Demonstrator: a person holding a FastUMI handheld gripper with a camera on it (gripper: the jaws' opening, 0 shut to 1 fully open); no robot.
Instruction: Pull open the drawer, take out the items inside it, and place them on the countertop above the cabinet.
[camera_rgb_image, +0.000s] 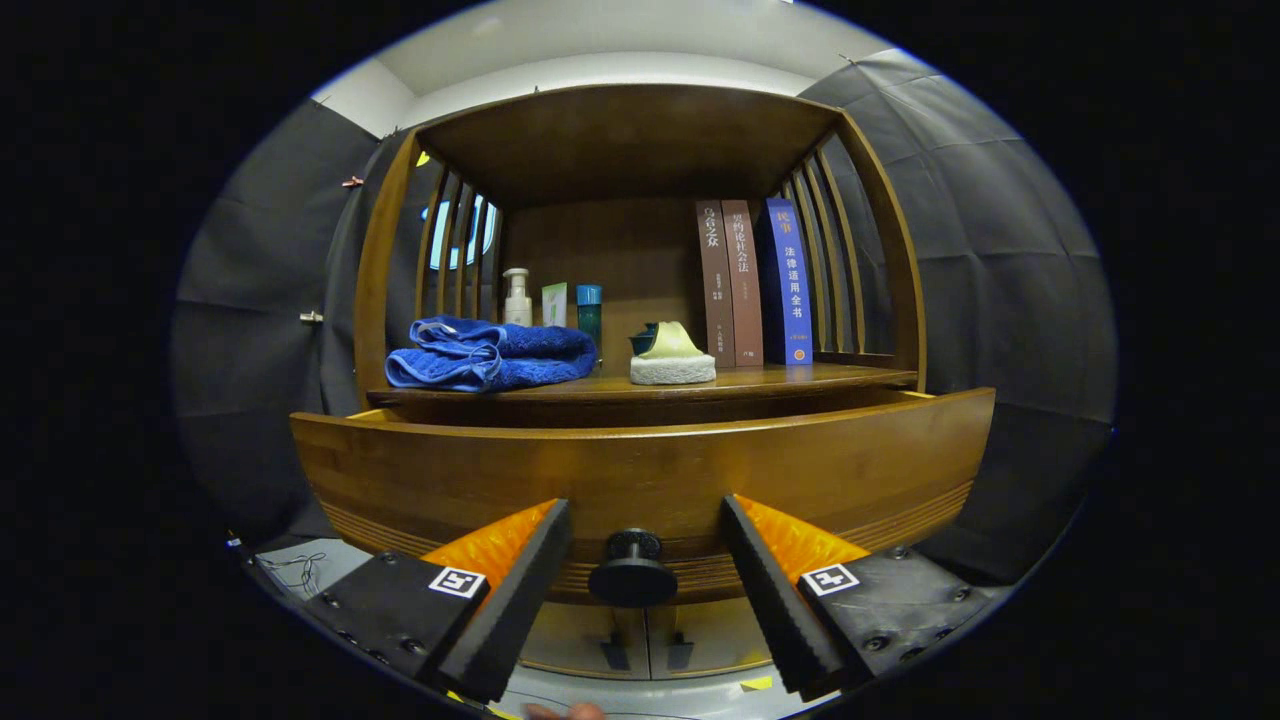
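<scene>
Already the drawer (640, 480) stands partly out; the claw (640, 560) gapes wide around its knob (632, 572), touching nothing. Next, probably: reach over the front for the contents.

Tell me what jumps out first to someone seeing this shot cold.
The wooden drawer front, pulled partly out, spans the view just ahead of the open gripper, its black knob between the fingers, untouched. On the countertop beyond lie a blue towel and three upright books.
</scene>
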